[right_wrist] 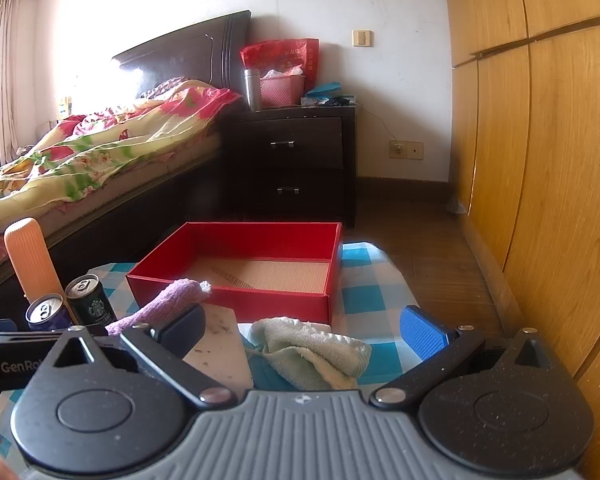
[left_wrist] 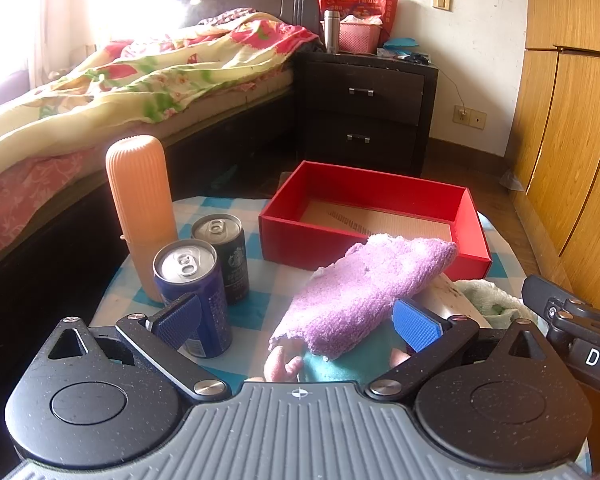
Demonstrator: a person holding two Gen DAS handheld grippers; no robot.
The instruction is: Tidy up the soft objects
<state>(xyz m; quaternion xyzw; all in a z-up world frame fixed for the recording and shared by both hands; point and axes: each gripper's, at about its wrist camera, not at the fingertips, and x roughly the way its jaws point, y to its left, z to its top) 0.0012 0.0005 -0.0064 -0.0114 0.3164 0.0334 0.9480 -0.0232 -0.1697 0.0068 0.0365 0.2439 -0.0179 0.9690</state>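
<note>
A purple fluffy cloth lies on the checked table, leaning over the near wall of an open red box. My left gripper is open, its blue pads either side of the cloth's near end, above it. A pale green towel lies crumpled in front of the red box. My right gripper is open and empty, with the towel between its fingers. The purple cloth shows at left in the right wrist view. The green towel peeks out at right in the left wrist view.
Two drink cans and a tall ribbed orange bottle stand at the table's left. A white board lies under the cloths. A bed is at left, a dark nightstand behind, a wooden wardrobe at right.
</note>
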